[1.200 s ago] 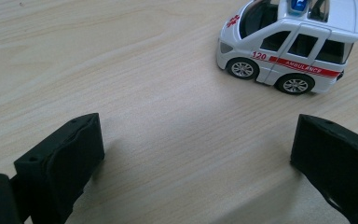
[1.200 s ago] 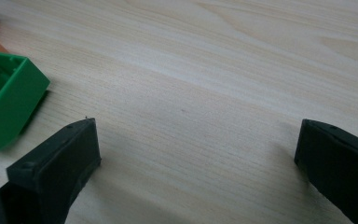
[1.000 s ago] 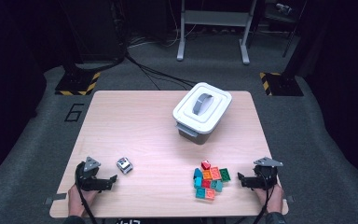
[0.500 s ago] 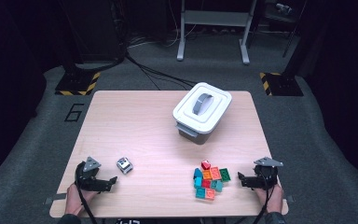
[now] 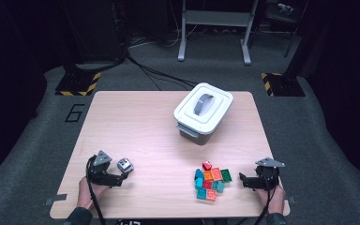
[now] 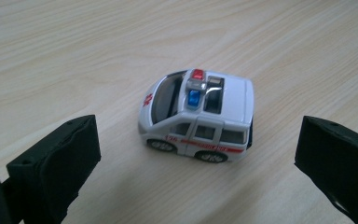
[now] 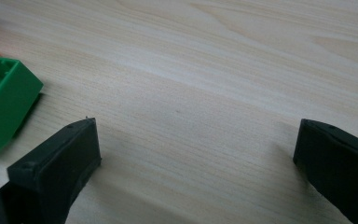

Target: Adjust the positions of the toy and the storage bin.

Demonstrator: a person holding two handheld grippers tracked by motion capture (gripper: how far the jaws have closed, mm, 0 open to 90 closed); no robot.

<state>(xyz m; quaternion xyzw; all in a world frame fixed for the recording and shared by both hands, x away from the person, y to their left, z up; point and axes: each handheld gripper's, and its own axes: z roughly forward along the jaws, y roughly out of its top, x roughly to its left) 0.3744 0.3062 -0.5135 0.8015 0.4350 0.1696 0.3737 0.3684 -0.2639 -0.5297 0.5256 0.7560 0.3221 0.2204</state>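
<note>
The toy car [image 6: 198, 116] is being reached for, mid-frame, by the spread-wide left gripper [image 6: 196, 177]. Next, it should be pinched gently.

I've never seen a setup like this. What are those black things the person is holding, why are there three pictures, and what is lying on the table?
A person sits at a wooden table and holds a hand tool in each hand: a gripper with two black jaws that open and close like tongs. One picture comes from a camera above the table. The other two come from small cameras riding on each gripper, looking out between its jaws.

The left gripper is open, with a small white toy police car on the table just ahead of its jaws, not yet gripped. The right gripper is also open and holds nothing; it points toward a pile of coloured building bricks, whose green brick shows at the edge of its view. Farther back stands a white lidded box with a grey handle.
</note>
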